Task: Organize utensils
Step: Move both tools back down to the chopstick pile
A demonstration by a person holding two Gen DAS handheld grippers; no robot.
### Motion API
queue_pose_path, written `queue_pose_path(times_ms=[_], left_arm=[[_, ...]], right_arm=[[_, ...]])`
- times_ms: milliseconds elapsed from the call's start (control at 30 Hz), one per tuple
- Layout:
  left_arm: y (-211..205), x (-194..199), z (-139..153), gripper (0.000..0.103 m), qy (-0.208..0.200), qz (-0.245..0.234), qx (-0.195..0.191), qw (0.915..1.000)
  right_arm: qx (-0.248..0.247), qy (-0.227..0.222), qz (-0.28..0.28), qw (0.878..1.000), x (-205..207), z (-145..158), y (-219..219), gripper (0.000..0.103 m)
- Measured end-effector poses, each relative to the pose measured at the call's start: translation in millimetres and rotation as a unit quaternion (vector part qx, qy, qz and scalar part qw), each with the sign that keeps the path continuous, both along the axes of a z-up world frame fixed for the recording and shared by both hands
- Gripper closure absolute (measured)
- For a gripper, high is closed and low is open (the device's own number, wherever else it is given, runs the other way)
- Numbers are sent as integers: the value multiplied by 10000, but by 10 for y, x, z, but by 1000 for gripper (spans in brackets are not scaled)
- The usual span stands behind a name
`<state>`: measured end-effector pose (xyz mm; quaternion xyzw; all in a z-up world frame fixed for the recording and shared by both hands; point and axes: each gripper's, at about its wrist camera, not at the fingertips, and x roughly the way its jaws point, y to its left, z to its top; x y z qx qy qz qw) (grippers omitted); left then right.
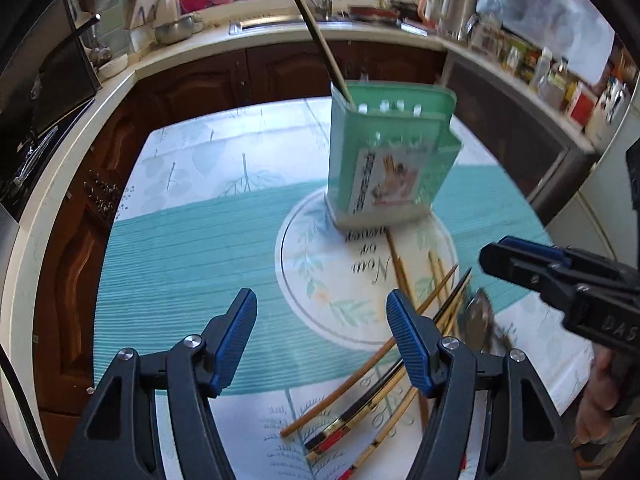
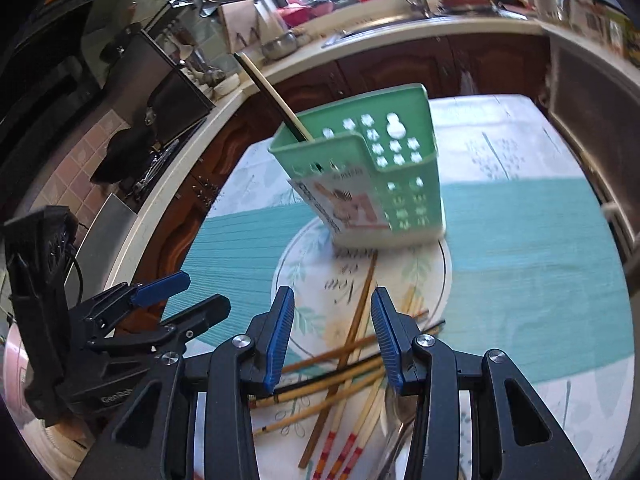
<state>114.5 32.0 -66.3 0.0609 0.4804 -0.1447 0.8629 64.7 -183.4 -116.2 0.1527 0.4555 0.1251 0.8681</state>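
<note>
We judge the sorting barely begun. The green utensil holder (image 1: 390, 156) stands on the table (image 1: 188, 256), at the far edge of the round printed mat (image 1: 320, 264), and only one long dark-tipped chopstick (image 1: 320, 46) leans out of its back compartment toward the left. Everything else waits outside it: a loose heap of chopsticks (image 2: 340, 376) lies crossed on the near side of the mat, some plain bamboo, some with red-banded ends, with a metal spoon (image 2: 398, 404) at the heap's right side.

The holder is pale green plastic with rows of punched holes, a lower front pocket and a paper label still stuck on its face. It looks light and blurred in both views, so we cannot say whether it sits quite square.

Our left gripper (image 1: 322, 340) hovers over the near part of the mat with its blue pads wide apart and nothing between them. Our right gripper (image 2: 332, 340) hangs above the heap, jaws parted more narrowly, also holding nothing. Beyond the table run the kitchen counter (image 1: 224, 44) and dark wooden cabinets.
</note>
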Motion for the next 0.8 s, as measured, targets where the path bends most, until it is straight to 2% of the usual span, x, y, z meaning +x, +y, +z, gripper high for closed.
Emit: queue_pose_path(times_ms=[133,267,333,433,533,667,700,767,800], left_arm=[[-80,-32,-149,37,272,-241,79,9993],[-208,-161,-244,37,131,-717,82,9973],[-282,-180,-284,37,117,-1027,137,9945],[-358,-190,-379,37,358,-1397,132,9895],[-380,-139,-445,37,553,-1492,84,9872],[-419,-25,-556,38,733,-1557,426,9842],[-433,13,-596,39,833,-1590,507,9825],[-443,70,-661,57,996,-1716,582,9784],[-437,82,-675,61,1063,-1769,588,9767]], right_arm=[[64,282,-216,9993,-100,-131,-64,62],[-20,374,-349,9987,-188,-227,-107,62],[39,460,-364,9983,-260,-297,-139,62],[95,490,-377,9980,-346,-342,-182,62],[165,493,-371,9980,-443,-384,-220,62],[224,546,-340,9977,-454,-381,-228,62],[251,552,-331,9976,-468,-399,-230,62],[286,548,-322,9976,-470,-405,-236,62],[301,542,-317,9976,-467,-398,-242,62]])
